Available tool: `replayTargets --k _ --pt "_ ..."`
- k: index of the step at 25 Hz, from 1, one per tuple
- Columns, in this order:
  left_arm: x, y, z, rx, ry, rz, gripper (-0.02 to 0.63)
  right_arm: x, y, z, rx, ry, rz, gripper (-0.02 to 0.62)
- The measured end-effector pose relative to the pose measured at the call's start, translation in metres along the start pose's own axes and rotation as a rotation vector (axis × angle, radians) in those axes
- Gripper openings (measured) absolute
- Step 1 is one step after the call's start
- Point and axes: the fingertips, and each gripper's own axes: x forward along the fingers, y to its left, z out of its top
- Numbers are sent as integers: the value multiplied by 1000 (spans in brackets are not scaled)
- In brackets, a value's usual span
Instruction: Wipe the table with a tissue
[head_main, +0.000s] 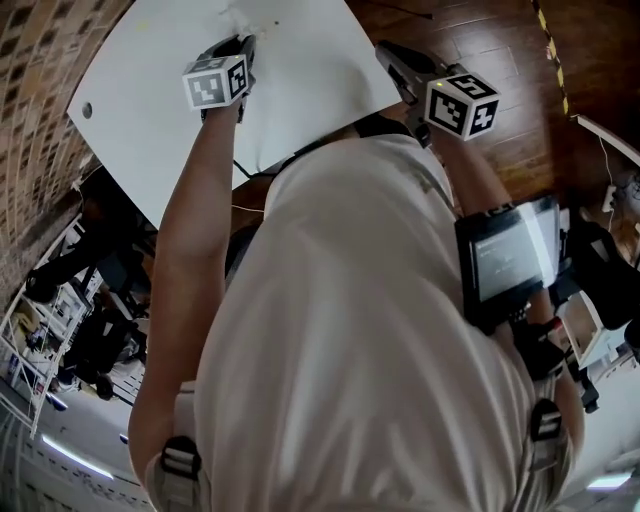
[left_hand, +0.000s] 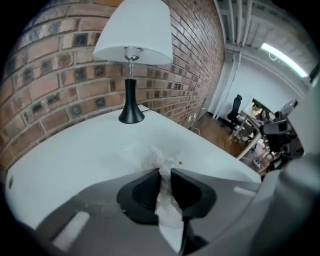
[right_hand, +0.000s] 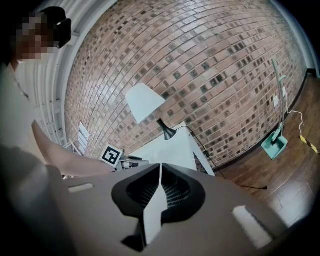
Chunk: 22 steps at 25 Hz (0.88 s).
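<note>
The white table (head_main: 150, 100) lies ahead of me at the upper left in the head view. My left gripper (head_main: 240, 45) reaches over the table, tilted down at it, and its marker cube (head_main: 215, 82) faces up. In the left gripper view its jaws (left_hand: 163, 172) are shut on a crumpled white tissue (left_hand: 159, 160), whose loose end bunches on the table top (left_hand: 75, 155) just past the tips. My right gripper (head_main: 385, 50) hangs beyond the table's right edge, over the wooden floor. It is shut (right_hand: 160, 167) with nothing between the pads.
A lamp (left_hand: 131, 50) with a black base and white shade stands at the table's far side against a brick wall (left_hand: 45, 75). A small yellow speck (left_hand: 180, 163) lies by the tissue. A green broom and dustpan (right_hand: 275, 142) lean on the wall. A screen (head_main: 505, 255) is strapped to the right arm.
</note>
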Motion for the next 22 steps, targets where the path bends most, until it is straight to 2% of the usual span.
replayTargets --k 3,5,7,9,11,14,17,22 --pt "10 19 9 82 28 116 61 -12 -12 1 3 8 -22 17" --pt "16 39 10 182 63 206 61 -17 -20 4 9 8 -35 18" --pt "19 51 13 350 104 284 60 -21 -29 6 18 6 -47 18" --pt "22 50 11 593 171 322 60 -24 -37 7 28 3 -55 18" --pt "26 42 4 826 262 321 60 -25 -42 8 36 -1 -55 17" --pt "28 35 -14 1057 416 305 60 -26 -45 10 44 -3 -43 17" --pt "35 36 -24 1165 564 254 60 -27 -47 11 48 -2 -32 18" --pt "41 36 -25 1279 743 75 61 -31 -53 11 77 -19 -24 17"
